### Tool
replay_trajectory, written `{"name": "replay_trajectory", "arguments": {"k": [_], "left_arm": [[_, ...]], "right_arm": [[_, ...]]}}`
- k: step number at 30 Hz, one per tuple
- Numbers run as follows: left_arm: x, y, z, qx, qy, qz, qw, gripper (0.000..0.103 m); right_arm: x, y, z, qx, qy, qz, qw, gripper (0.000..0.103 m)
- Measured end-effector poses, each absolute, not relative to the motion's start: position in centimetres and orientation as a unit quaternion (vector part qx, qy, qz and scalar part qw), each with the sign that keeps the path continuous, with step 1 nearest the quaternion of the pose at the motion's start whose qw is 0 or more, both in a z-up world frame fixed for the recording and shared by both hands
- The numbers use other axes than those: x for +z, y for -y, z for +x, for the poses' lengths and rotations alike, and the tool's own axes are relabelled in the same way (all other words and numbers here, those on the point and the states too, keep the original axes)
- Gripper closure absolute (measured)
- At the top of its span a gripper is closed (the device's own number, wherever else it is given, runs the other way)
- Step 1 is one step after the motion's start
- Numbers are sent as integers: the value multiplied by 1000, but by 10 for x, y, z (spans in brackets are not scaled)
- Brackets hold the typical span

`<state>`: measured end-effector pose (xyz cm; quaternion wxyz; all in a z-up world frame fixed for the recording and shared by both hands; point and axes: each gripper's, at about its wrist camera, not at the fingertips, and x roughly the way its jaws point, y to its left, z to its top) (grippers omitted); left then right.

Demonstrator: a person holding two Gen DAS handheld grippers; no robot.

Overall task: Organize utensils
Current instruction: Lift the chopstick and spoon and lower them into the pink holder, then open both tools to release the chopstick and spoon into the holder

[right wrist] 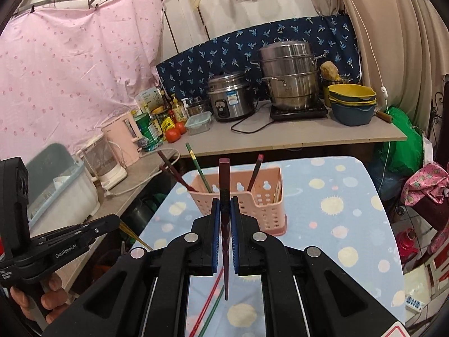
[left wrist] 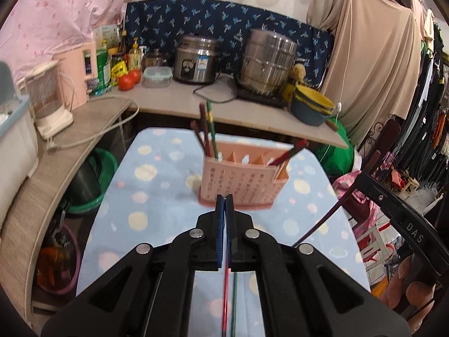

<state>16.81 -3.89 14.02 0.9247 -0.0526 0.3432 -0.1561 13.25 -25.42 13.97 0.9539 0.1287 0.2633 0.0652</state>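
Observation:
A pink slotted utensil holder (left wrist: 241,179) (right wrist: 252,202) stands on the blue dotted table cloth (left wrist: 157,196) (right wrist: 336,196). Dark and green chopsticks (right wrist: 197,168) lean in its left end, and a red-topped one (right wrist: 256,168) in its right. My right gripper (right wrist: 224,202) is shut on a maroon chopstick (right wrist: 224,179) (left wrist: 322,219), held upright just before the holder. My left gripper (left wrist: 224,199) is shut, and in the right wrist view a thin yellowish chopstick (right wrist: 134,237) juts down from its tips. A red chopstick (right wrist: 206,306) and a green chopstick (right wrist: 214,311) lie on the cloth below.
Behind the table runs a counter (right wrist: 308,137) with a rice cooker (right wrist: 228,98), a steamer pot (right wrist: 291,75), stacked bowls (right wrist: 352,101), tomatoes and bottles. A kettle (right wrist: 103,160) and a dish bin (right wrist: 56,185) stand left. Basins sit under the counter; clothes hang right.

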Motion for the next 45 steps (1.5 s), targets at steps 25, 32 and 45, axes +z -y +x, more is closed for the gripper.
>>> {"name": "replay_trajectory", "arguments": {"k": [25,32,45], "left_arm": [[186,80,294,-171,-310,-72,933,102],[158,88,313,-158,-335,-62,927,102],[128,90,330,-146,-362,-60,919,102]], "right_arm": [[197,270,271,42,-205,140,968,96],[175,270,285,37,-228,134,964,96],[148,264,296,38,-258,125,957,96]]}}
